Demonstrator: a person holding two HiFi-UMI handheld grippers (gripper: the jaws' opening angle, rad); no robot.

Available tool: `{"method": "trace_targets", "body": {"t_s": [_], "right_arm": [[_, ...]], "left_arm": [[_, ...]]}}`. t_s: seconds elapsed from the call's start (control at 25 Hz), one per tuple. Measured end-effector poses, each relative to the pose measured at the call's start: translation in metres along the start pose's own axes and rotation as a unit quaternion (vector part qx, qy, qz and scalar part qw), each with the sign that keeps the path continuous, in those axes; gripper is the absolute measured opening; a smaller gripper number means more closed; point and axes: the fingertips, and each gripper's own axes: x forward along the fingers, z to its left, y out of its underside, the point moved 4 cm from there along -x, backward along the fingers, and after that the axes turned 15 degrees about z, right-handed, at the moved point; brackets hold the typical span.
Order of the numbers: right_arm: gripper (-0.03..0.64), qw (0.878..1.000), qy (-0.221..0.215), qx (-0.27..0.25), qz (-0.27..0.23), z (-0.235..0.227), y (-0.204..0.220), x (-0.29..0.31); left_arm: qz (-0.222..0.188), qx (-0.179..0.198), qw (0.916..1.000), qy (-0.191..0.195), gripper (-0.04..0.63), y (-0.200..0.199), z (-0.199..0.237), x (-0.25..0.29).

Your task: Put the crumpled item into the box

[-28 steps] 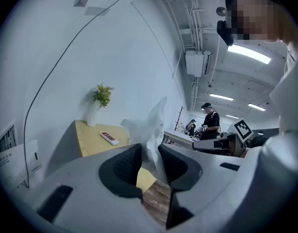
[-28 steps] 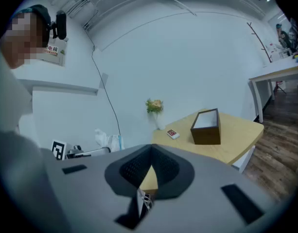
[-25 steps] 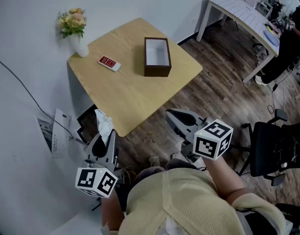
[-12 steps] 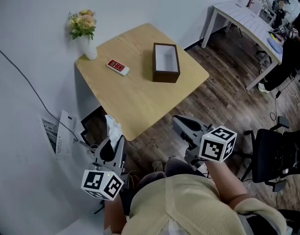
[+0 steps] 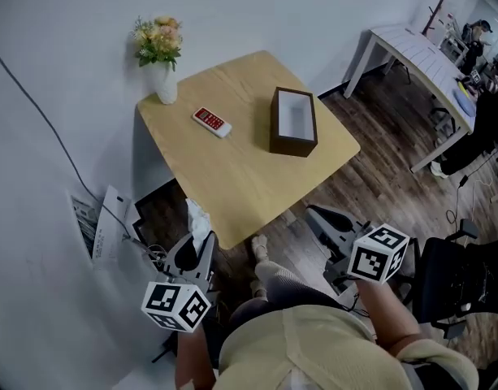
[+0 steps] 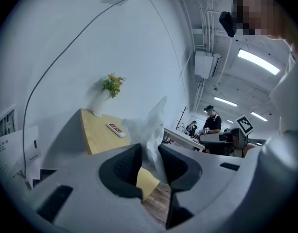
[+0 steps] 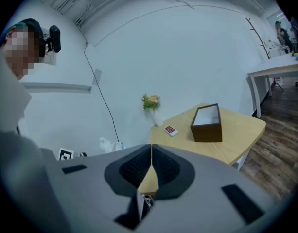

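A crumpled white tissue (image 5: 198, 219) sticks up from my left gripper (image 5: 200, 240), which is shut on it below the near-left edge of the wooden table (image 5: 232, 173). In the left gripper view the tissue (image 6: 151, 127) is pinched between the dark pads (image 6: 123, 165) of the left gripper (image 6: 149, 160). The dark brown open box (image 5: 294, 122) with a white inside stands on the table's right half, far from both grippers. My right gripper (image 5: 318, 216) hangs over the wood floor below the table's near corner. In its own view the right gripper (image 7: 150, 165) has its jaws together and empty, facing the box (image 7: 207, 123).
A red-and-white remote (image 5: 211, 122) and a white vase of flowers (image 5: 161, 59) sit on the table's left and far-left corner. Papers and a cable (image 5: 98, 226) lie by the wall at left. A white desk (image 5: 411, 47), a black chair (image 5: 460, 270) and a person (image 5: 488, 112) are at right.
The head view has swung, so the table and box now sit further right and lower. Both grippers stay low before the body, the left still holding the tissue.
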Motion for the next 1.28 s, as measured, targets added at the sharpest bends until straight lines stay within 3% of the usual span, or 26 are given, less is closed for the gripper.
{"method": "trace_targets", "body": {"t_s": [0.2, 0.56, 1.28], "right_arm": [[0.029, 1.0, -0.016, -0.001, 0.001, -0.011, -0.01, 0.033], [0.029, 0.998, -0.055, -0.008, 0.015, -0.006, -0.038, 0.091], [0.031, 0.999, -0.045, 0.0, 0.017, -0.014, 0.0, 0.048]], "left_arm": [[0.016, 0.02, 0.9991, 0.033, 0.111, -0.01, -0.006, 0.031], [0.036, 0.028, 0.9981, 0.042, 0.11, -0.03, -0.002, 0.045], [0.048, 0.065, 0.9964, 0.027, 0.111, -0.014, -0.037, 0.041]]}}
